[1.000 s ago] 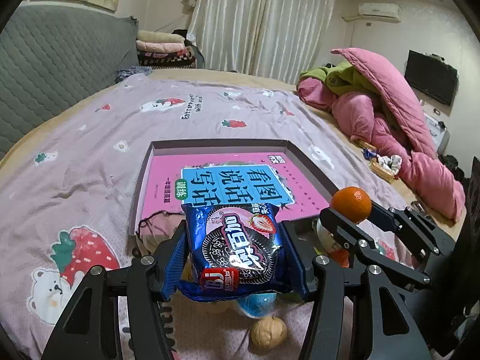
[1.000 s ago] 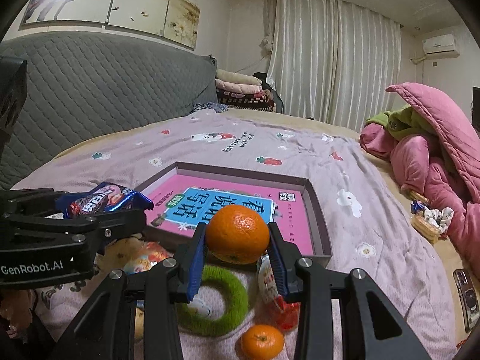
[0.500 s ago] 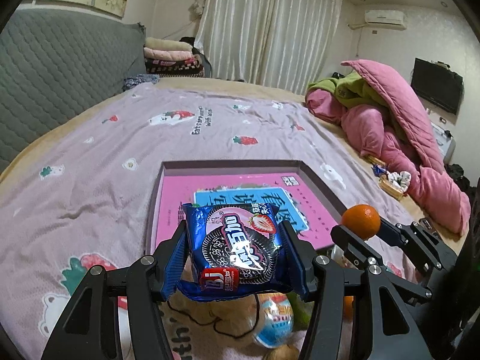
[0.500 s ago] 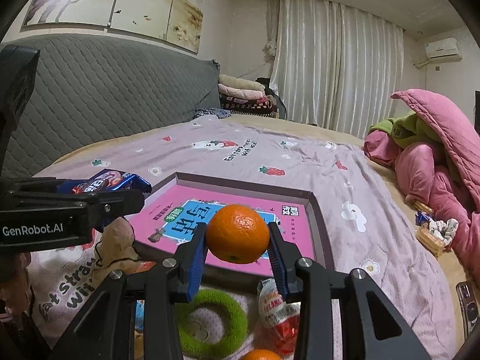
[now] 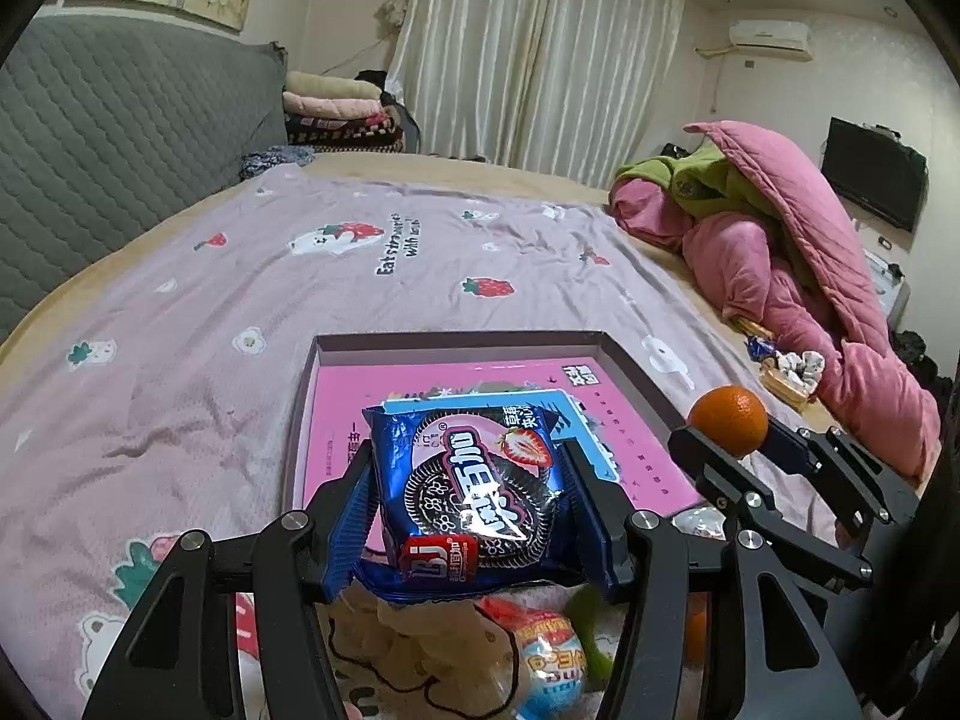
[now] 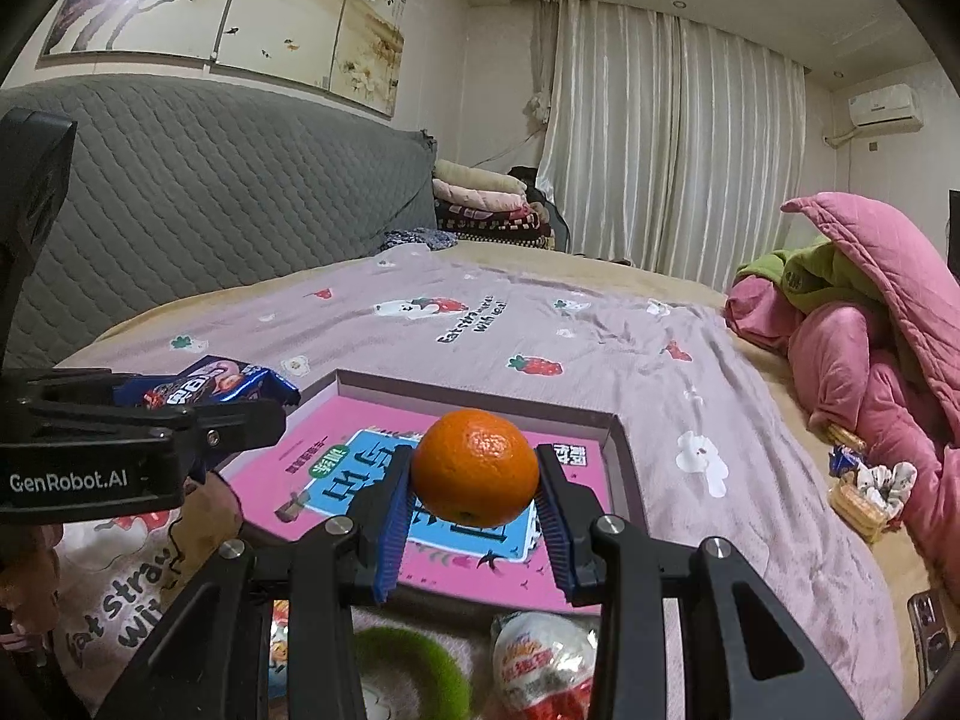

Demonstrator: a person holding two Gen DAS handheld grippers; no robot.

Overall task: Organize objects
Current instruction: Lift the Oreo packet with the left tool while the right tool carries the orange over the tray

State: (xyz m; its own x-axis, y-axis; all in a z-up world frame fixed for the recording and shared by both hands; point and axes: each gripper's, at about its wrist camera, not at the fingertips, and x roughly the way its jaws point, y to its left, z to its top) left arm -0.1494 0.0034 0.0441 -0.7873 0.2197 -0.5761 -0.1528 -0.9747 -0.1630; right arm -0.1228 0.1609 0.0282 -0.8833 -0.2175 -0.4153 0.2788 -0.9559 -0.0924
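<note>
My left gripper [image 5: 471,498] is shut on a blue cookie packet [image 5: 468,492] and holds it above the near edge of a shallow box [image 5: 456,341] with a pink book [image 5: 348,414] inside. My right gripper [image 6: 474,498] is shut on an orange [image 6: 475,477], held above the box's [image 6: 621,450] near right part. In the left wrist view the right gripper's orange [image 5: 727,421] shows at the right. In the right wrist view the left gripper's packet [image 6: 204,390] shows at the left.
Below the grippers on the bedspread lie a green fuzzy ring [image 6: 414,678], a wrapped egg-shaped snack [image 6: 540,660], a round blue and yellow snack [image 5: 549,660] and a beige cloth [image 5: 420,648]. A pink quilt pile [image 5: 792,276] sits at the right. A grey headboard [image 6: 210,222] stands left.
Both grippers have risen and moved forward towards the box, each keeping hold of its object. The loose items on the bedspread have dropped lower in view.
</note>
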